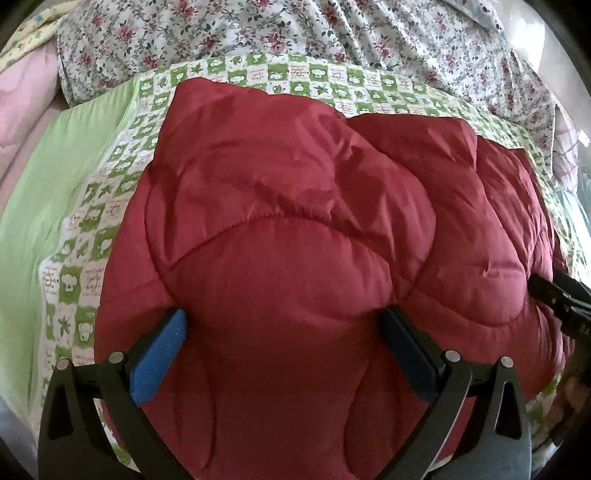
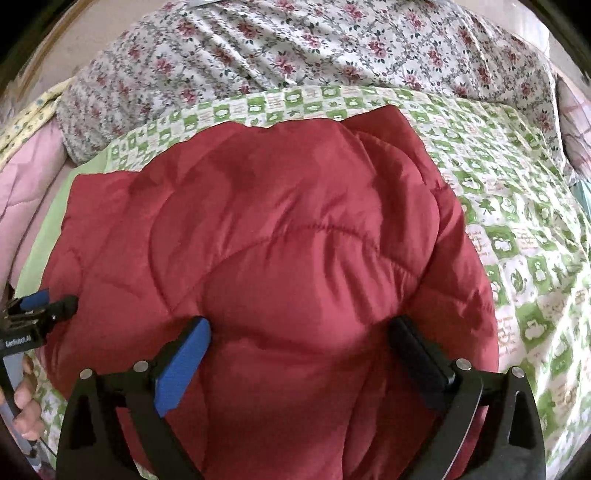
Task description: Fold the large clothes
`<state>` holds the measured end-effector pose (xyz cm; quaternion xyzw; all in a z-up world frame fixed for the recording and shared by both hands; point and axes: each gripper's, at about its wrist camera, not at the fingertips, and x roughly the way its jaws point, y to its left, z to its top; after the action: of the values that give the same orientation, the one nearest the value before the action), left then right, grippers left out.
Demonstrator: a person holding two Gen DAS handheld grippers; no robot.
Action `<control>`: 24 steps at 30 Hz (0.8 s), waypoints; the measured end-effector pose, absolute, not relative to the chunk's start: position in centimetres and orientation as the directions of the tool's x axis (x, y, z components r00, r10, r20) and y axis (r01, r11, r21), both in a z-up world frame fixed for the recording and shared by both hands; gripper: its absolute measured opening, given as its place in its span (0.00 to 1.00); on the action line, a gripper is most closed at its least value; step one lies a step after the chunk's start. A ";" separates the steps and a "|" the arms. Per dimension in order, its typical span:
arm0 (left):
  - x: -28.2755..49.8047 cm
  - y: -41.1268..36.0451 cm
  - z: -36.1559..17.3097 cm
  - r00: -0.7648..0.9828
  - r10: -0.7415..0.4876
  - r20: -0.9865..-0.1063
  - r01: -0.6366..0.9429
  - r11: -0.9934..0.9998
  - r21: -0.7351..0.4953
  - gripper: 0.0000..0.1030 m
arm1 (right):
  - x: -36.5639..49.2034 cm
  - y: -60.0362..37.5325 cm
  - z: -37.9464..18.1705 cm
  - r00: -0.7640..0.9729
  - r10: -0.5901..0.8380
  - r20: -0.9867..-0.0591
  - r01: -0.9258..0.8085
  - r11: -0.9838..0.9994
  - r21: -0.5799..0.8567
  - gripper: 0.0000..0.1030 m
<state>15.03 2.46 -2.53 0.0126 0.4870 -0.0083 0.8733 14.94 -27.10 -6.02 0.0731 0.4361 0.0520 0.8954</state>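
From the left wrist camera, a red quilted jacket [image 1: 295, 229] lies bunched in puffy folds on a green-and-white checked sheet [image 1: 110, 206], which covers the bed in front of a rumpled floral cover [image 1: 258, 33]. The left gripper [image 1: 284, 332] points down at the near part of the jacket with its fingers spread wide — a swell of red padding bulges up between them, and whether the pads actually press on it cannot be told. At the right edge the tip of the right gripper [image 1: 554, 295] reaches in over the jacket's side.

From the right wrist camera, the same jacket [image 2: 280, 229] fills the middle, its right edge lying on the checked sheet [image 2: 517, 221] and the floral cover [image 2: 295, 48] heaped behind. The right gripper [image 2: 299, 336] has its fingers spread as wide as they go, a mound of the jacket rising between them — no clamping shows. At the left edge sits the left gripper [image 2: 48, 302], and below it a hand [image 2: 26, 402] wraps its handle.
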 end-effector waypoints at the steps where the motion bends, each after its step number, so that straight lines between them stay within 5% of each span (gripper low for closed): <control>1: 15.2 2.4 -2.6 0.525 0.001 -0.851 0.028 0.999 0.018 1.00 | 15.1 -27.1 -6.0 0.613 0.157 -0.774 -0.027 0.984 0.178 0.98; 9: 15.4 2.3 -2.8 0.528 0.009 -0.849 0.031 0.999 0.030 1.00 | 13.1 -26.5 -1.9 0.698 0.198 -0.688 -0.065 0.975 0.215 0.91; 24: 17.0 2.7 -3.2 0.529 -0.022 -0.848 0.046 0.999 0.002 1.00 | 18.7 -27.1 -6.0 0.626 0.178 -0.759 -0.012 0.976 0.219 0.92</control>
<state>17.00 2.69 -3.15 0.0122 0.4847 -0.0196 0.8744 18.74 -27.14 -6.03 0.0966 0.4291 0.0530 0.8965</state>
